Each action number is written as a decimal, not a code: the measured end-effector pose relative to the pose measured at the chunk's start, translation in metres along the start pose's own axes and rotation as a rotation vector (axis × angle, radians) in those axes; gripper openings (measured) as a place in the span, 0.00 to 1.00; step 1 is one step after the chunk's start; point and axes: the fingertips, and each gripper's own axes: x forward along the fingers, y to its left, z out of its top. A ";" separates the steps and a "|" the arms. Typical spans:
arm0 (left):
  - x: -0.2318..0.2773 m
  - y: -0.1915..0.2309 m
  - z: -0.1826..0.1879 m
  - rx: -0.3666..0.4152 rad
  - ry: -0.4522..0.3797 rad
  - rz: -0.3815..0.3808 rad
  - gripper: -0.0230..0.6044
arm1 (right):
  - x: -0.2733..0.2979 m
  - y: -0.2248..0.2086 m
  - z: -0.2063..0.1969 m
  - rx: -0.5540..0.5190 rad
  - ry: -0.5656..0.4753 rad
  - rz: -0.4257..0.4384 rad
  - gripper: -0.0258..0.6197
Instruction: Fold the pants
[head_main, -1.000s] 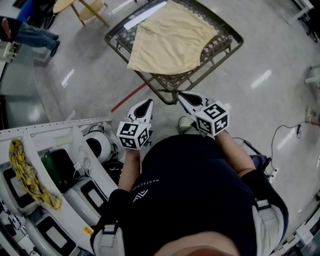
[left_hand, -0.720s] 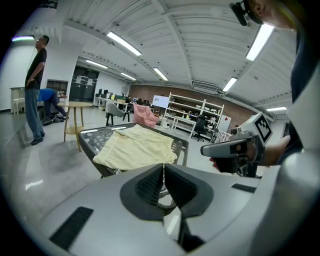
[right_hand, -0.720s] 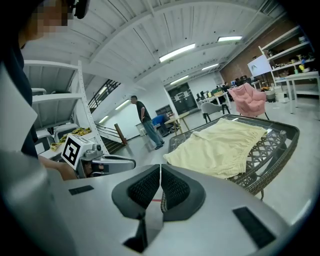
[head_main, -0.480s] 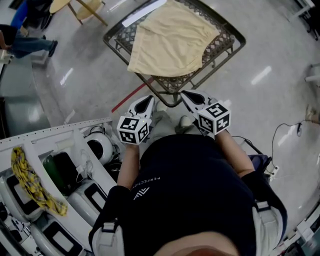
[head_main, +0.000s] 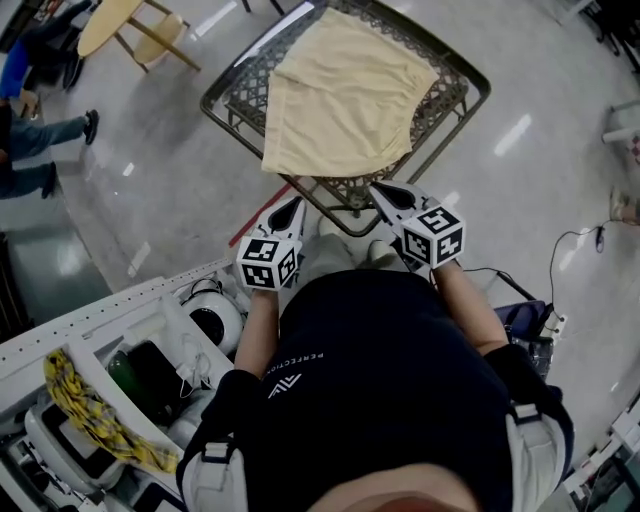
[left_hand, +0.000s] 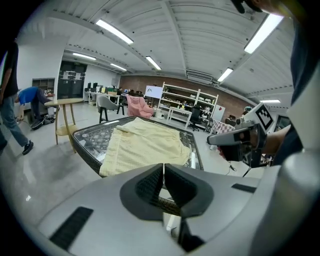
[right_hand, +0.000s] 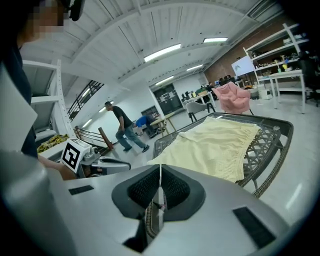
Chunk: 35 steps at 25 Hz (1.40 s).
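Pale yellow pants (head_main: 345, 95) lie spread flat on a dark lattice table (head_main: 238, 88). My left gripper (head_main: 292, 207) is shut and empty, just short of the table's near corner and left of it. My right gripper (head_main: 381, 190) is also shut and empty, with its tip at the near rim below the pants' hem. In the left gripper view the pants (left_hand: 145, 144) lie ahead on the table (left_hand: 86, 142), beyond the shut jaws, with the right gripper (left_hand: 216, 141) to the side. In the right gripper view the pants (right_hand: 215, 144) lie ahead, with the left gripper (right_hand: 126, 165) at the left.
A white rack (head_main: 130, 320) with gear and a yellow rope (head_main: 90, 415) stands at my lower left. A wooden stool (head_main: 115, 20) and people (head_main: 30, 130) are at the far left. A red floor line (head_main: 258, 215) and a cable (head_main: 580, 240) lie on the floor.
Both grippers have moved forward toward the table's near corner and stayed shut. The right one's tip now reaches the rim. The table sits closer in view.
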 end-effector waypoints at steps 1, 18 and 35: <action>0.003 0.007 0.001 0.001 0.005 -0.005 0.06 | 0.004 -0.003 0.001 0.001 0.002 -0.013 0.09; 0.050 0.089 0.002 0.099 0.131 -0.119 0.20 | 0.067 -0.032 0.000 0.039 0.063 -0.174 0.10; 0.068 0.128 -0.013 0.119 0.216 0.023 0.33 | 0.070 -0.066 -0.020 0.028 0.149 -0.232 0.29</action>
